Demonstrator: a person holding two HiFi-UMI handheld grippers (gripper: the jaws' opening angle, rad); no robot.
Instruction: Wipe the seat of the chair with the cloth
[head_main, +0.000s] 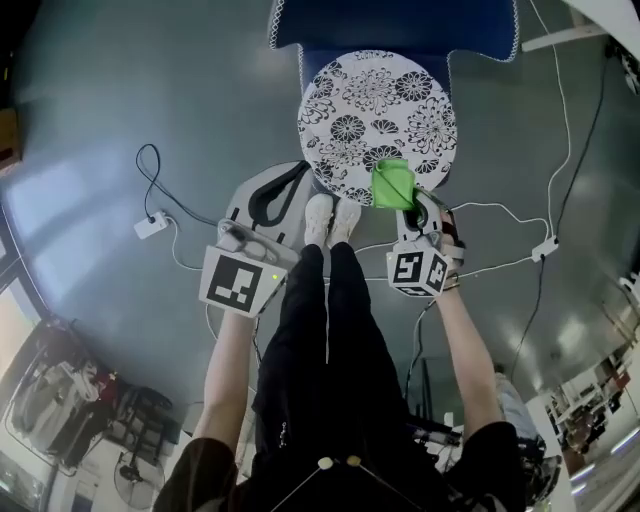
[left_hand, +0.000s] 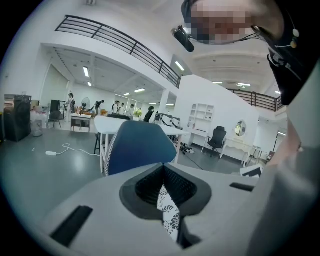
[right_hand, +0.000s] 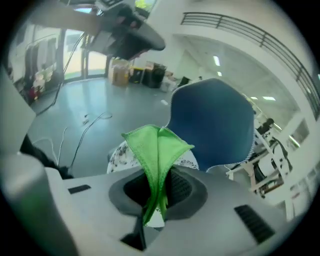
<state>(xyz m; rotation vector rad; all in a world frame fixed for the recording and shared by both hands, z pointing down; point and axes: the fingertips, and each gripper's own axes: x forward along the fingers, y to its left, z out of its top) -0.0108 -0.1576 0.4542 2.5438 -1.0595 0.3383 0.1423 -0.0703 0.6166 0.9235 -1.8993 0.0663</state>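
Note:
The chair has a round seat (head_main: 375, 115) with a black-and-white flower print and a blue backrest (head_main: 395, 25). A green cloth (head_main: 392, 185) hangs over the seat's near edge, pinched in my right gripper (head_main: 408, 207), which is shut on it. In the right gripper view the cloth (right_hand: 157, 150) stands folded between the jaws, with the seat (right_hand: 117, 152) and backrest (right_hand: 212, 125) behind. My left gripper (head_main: 270, 200) hovers left of the seat, jaws shut with nothing held. In the left gripper view a strip of the seat (left_hand: 169, 215) shows through the jaws, with the backrest (left_hand: 140, 145) above.
White cables (head_main: 520, 250) and a power strip (head_main: 150, 225) lie on the grey floor around the chair. My white shoes (head_main: 332, 218) stand just before the seat. White tables (left_hand: 112, 122) and office chairs (left_hand: 217, 137) stand farther off in the hall.

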